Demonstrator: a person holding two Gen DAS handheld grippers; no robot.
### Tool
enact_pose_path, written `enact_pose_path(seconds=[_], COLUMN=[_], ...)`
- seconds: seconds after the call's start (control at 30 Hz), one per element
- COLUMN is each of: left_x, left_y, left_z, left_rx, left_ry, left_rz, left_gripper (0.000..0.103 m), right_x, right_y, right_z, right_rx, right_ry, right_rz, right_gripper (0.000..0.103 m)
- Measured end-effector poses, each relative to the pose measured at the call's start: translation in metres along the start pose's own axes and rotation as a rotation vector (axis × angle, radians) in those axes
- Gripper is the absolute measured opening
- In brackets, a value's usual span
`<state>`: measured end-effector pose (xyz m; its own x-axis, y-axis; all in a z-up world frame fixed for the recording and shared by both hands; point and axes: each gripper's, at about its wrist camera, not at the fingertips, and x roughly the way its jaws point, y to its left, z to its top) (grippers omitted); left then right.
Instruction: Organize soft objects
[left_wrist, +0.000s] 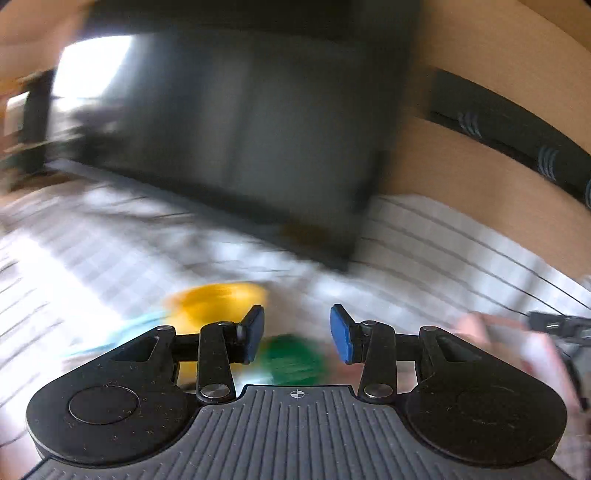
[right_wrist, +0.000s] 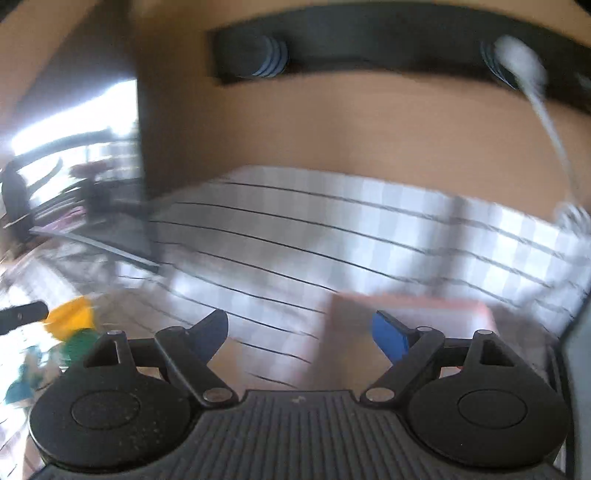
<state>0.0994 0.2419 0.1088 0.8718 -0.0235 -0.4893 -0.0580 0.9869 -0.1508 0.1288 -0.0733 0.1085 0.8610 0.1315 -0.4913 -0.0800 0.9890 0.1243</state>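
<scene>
Both views are motion-blurred. In the left wrist view my left gripper (left_wrist: 297, 334) is open and empty above a checked cloth (left_wrist: 424, 258). A yellow soft object (left_wrist: 218, 299) lies just beyond its left finger, and a green soft object (left_wrist: 293, 360) lies below the gap between the fingers. A pale blue soft shape (left_wrist: 122, 332) lies left of them. In the right wrist view my right gripper (right_wrist: 299, 334) is open and empty over the same cloth (right_wrist: 332, 236). The yellow object (right_wrist: 70, 319) and green object (right_wrist: 79, 343) sit far left. A pinkish box-like object (right_wrist: 406, 310) lies behind the right finger.
A large dark screen (left_wrist: 240, 140) stands at the back of the cloth, against a tan wall (right_wrist: 351, 129). A black rail with blue-ringed knobs (right_wrist: 269, 55) runs along the wall. A white cable (right_wrist: 550, 125) hangs at the right. The other gripper's tip (right_wrist: 22, 314) shows at far left.
</scene>
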Motion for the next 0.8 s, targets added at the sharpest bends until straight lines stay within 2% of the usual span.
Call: enact_pose_path(seconds=[0.1, 0.17, 0.2, 0.27, 0.4, 0.57, 0.6, 0.73, 0.8], left_x=[-0.013, -0.019, -0.021, -0.021, -0.011, 0.021, 0.023, 0.019, 0.019], left_y=[0.061, 0.093, 0.106, 0.121, 0.119, 0.093, 0.093, 0.108, 0.121], left_z=[-0.006, -0.009, -0.011, -0.015, -0.022, -0.048, -0.055, -0.065, -0.059], left_rx=[-0.105, -0.175, -0.207, -0.225, -0.14, 0.136, 0.168, 0.214, 0.179], left_ry=[0.015, 0.022, 0.026, 0.033, 0.054, 0.109, 0.127, 0.111, 0.129], left_rz=[0.173, 0.252, 0.266, 0.245, 0.203, 0.318, 0.327, 0.37, 0.353], left_gripper=[0.043, 0.043, 0.043, 0.043, 0.043, 0.044, 0.047, 0.049, 0.049], right_x=[0.0, 0.001, 0.002, 0.005, 0.007, 0.002, 0.0, -0.006, -0.007], right_y=[0.054, 0.088, 0.106, 0.138, 0.183, 0.206, 0.207, 0.202, 0.202], right_z=[0.009, 0.012, 0.012, 0.01, -0.005, -0.036, -0.04, -0.059, -0.068], right_rx=[-0.093, -0.149, -0.18, -0.233, -0.312, -0.413, -0.424, -0.428, -0.433], right_ry=[-0.019, -0.019, -0.014, 0.003, 0.043, 0.1, 0.111, 0.154, 0.167], right_rz=[0.072, 0.118, 0.138, 0.17, 0.203, 0.182, 0.174, 0.163, 0.163], right_gripper=[0.086, 0.086, 0.086, 0.086, 0.086, 0.086, 0.086, 0.086, 0.086])
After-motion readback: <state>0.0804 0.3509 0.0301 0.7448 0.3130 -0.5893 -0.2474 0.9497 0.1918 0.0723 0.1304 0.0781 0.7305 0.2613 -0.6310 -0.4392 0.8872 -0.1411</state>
